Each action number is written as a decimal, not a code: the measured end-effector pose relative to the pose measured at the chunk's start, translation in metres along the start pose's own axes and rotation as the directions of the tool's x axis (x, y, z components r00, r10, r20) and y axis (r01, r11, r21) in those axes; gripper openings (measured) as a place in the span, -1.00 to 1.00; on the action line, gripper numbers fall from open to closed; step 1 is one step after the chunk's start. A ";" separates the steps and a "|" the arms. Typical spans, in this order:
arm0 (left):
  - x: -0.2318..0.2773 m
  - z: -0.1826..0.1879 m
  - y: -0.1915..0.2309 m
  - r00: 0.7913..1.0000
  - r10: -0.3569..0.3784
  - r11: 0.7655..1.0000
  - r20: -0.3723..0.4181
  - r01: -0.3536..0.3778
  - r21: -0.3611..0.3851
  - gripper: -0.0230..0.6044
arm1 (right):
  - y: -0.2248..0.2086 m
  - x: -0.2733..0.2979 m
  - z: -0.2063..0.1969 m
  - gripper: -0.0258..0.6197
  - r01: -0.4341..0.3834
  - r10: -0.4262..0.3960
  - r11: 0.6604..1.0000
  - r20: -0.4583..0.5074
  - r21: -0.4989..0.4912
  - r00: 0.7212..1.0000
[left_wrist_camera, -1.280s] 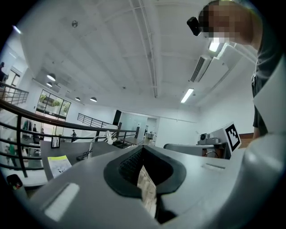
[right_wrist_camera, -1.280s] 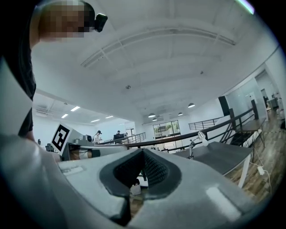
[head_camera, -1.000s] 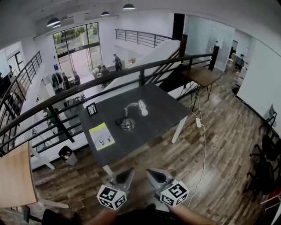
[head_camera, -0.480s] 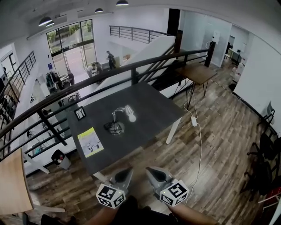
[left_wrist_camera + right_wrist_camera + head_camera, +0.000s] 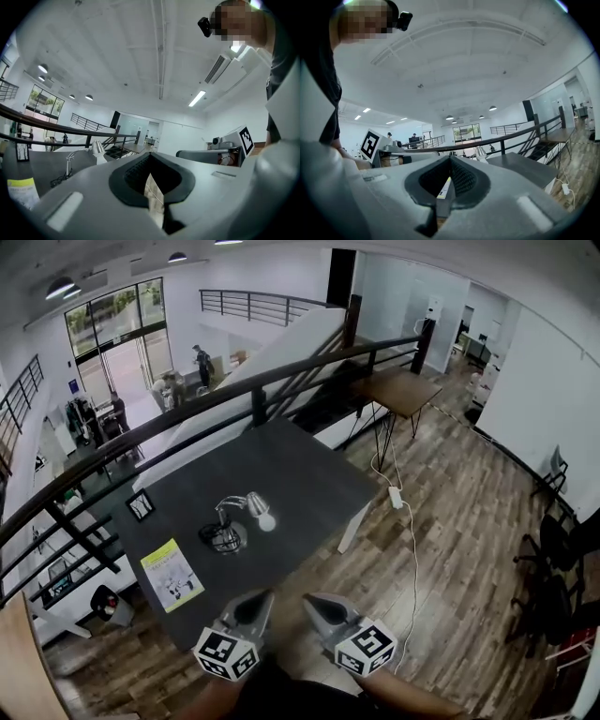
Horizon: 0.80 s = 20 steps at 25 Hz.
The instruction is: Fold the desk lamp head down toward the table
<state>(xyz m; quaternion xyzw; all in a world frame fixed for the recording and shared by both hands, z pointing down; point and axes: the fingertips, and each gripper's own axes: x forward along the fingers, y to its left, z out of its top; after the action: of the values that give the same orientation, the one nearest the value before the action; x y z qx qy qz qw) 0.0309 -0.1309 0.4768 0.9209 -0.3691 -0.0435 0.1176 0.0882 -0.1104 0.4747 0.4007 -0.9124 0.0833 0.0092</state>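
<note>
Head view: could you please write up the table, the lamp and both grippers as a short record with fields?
Table: dark top, beside the railing
Desk lamp: standing on the table, head not folded down
Also on table: yellow leaflet, small picture frame
Left gripper: shut, empty, apart from the lamp
Right gripper: shut, empty, apart from the lamp

The left gripper (image 5: pixel 261 597) and right gripper (image 5: pixel 310 600) have grey tapered shells and black-lined jaws. A white cube (image 5: pixel 226 653) with black square markers caps each shell's rear. The person's top (image 5: pixel 321 79) is dark.
</note>
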 end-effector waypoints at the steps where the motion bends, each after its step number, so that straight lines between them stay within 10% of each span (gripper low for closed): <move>1: 0.005 0.003 0.012 1.000 -0.005 1.000 -0.003 0.005 -0.005 -0.92 | -0.005 0.013 0.002 -0.91 0.006 -0.006 1.000 0.000 0.004 1.000; 20: 0.037 0.056 0.150 0.999 -0.045 0.999 0.003 0.045 0.003 -0.92 | -0.056 0.169 0.034 -0.84 0.047 -0.049 0.998 -0.031 -0.039 0.998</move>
<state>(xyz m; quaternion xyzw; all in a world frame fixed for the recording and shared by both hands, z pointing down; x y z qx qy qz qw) -0.0518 -0.2721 0.4605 0.9291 -0.3485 -0.0470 0.1146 0.0164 -0.2767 0.4636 0.4208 -0.9037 0.0718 0.0337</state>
